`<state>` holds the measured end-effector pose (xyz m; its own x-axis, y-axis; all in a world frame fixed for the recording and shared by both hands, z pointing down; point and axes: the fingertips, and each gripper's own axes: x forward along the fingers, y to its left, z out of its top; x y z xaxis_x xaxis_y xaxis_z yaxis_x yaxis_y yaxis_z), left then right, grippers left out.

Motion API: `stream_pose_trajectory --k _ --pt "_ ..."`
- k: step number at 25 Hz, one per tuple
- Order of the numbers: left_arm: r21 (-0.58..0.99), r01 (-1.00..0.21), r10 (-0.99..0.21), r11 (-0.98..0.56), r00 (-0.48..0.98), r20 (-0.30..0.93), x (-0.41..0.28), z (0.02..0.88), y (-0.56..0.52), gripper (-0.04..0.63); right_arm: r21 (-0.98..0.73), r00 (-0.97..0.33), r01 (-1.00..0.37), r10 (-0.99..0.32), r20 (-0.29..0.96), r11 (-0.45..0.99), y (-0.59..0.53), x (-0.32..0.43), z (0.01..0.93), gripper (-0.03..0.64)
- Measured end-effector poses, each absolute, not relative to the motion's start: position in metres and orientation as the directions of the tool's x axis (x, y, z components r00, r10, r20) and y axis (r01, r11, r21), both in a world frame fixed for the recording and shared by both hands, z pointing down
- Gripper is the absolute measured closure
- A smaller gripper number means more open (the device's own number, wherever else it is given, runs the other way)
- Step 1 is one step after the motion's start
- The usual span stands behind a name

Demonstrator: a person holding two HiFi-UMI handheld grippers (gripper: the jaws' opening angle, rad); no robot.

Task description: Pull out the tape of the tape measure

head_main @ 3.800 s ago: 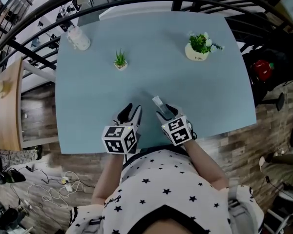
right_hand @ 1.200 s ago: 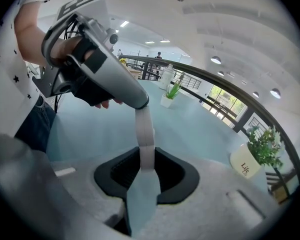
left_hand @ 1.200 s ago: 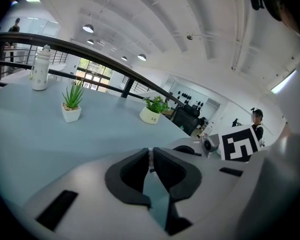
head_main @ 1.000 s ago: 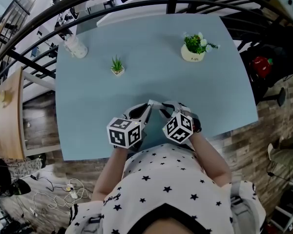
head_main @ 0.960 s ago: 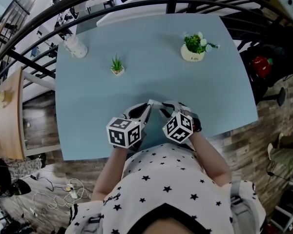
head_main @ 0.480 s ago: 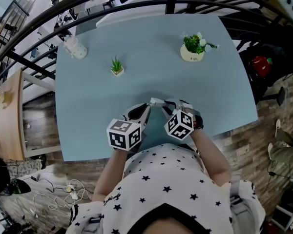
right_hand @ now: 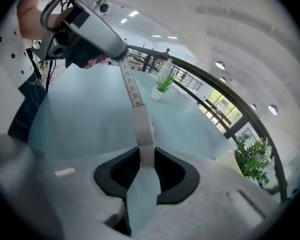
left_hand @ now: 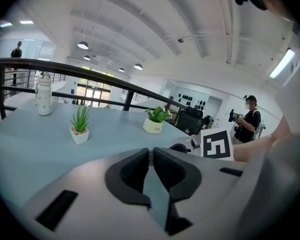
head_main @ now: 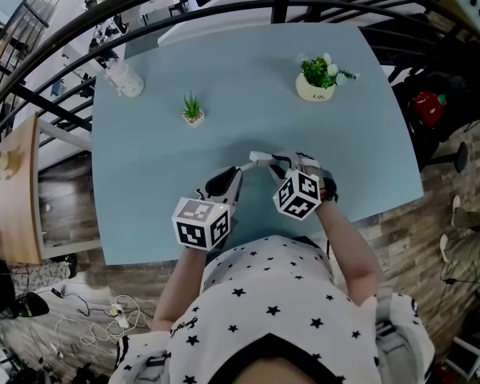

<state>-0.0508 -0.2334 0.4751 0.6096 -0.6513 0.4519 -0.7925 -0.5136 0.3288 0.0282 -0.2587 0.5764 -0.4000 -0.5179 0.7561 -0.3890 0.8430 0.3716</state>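
Looking down on the blue table [head_main: 160,134], I have both tongs raised close to its near edge, just in front of me. My right gripper [right_hand: 146,156] is clamped on the white case [right_hand: 143,134] of the tape measure, which stands up between its pads. My left gripper [left_hand: 150,151] is pinched nearly together on the free end of the tape [right_hand: 130,86]. That numbered strip runs straight from the case's mouth across the short gap to the left tongs, so its long axis lies along the line between my hands. As I judge it, the next pull wants the hands drawn apart along that same line, case going right and tip going left, with no sideways twist on the strip.
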Motion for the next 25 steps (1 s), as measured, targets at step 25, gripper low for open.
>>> stream_pose_trajectory --k 25 --pt "0.188 -0.894 -0.791 -0.408 0.448 0.415 -0.101 0.454 -0.244 0.561 0.386 -0.301 -0.453 -0.545 0.783 0.804 -0.292 0.072 0.587 0.522"
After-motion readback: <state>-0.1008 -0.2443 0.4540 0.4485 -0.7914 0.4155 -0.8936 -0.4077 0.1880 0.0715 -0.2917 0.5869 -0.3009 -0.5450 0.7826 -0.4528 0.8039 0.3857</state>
